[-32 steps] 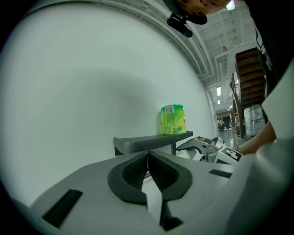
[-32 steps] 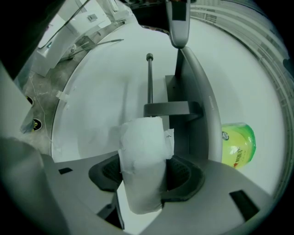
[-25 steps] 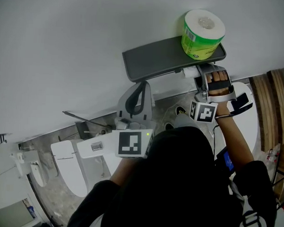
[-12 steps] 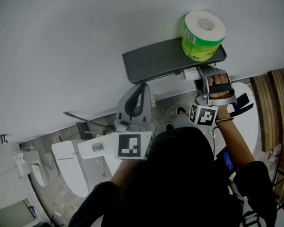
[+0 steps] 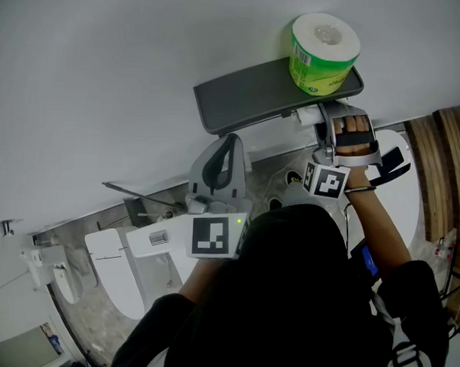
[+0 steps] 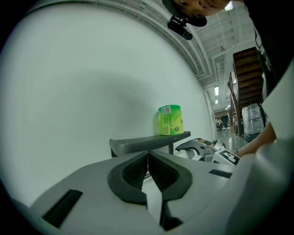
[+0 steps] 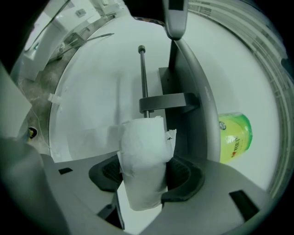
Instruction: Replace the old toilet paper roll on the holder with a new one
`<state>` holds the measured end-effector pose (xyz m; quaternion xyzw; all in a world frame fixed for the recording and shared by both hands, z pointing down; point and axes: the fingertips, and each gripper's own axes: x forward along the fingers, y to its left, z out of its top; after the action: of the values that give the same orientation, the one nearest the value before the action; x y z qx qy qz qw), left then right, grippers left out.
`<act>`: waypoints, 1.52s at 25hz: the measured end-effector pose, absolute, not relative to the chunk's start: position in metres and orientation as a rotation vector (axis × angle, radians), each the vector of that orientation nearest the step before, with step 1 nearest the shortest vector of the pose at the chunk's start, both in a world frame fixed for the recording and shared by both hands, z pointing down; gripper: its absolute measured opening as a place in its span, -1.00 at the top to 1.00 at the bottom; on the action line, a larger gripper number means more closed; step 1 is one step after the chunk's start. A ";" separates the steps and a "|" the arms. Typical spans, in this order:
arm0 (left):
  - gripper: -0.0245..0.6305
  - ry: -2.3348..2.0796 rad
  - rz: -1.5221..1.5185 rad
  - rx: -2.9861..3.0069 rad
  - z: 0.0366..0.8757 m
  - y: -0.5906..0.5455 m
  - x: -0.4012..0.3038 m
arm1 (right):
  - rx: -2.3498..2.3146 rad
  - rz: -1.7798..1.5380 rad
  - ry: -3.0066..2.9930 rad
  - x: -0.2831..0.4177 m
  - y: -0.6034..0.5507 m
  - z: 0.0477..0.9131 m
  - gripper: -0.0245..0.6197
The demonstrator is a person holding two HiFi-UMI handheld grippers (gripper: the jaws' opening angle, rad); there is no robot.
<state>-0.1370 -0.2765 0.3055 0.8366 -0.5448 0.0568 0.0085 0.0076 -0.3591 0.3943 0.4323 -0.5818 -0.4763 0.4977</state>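
We are gripping the old roll (image 7: 142,147) in the right tool (image 7: 146,173), jaws part-way apart and pressing on its sides, under the right end of the shelf (image 5: 248,97). The roll is sitting at the tip of the holder rod (image 7: 144,78), and we cannot tell if it is clear of the rod. The left tool (image 6: 148,172) is hanging back, jaws together, holding nothing. The new roll (image 5: 323,53), green wrapper on, is waiting on the shelf's right end. We are judging the task early: removal in hand, threading the new roll all left
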 end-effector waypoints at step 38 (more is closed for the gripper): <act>0.85 -1.613 0.208 2.647 0.317 -0.283 -0.119 | 1.153 -0.948 -1.258 0.137 -0.371 0.374 0.20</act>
<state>-0.1189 -0.2826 0.3171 0.8519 -0.5190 0.0671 0.0174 0.1368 -0.3715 0.3741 0.4893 -0.5339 -0.4021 0.5602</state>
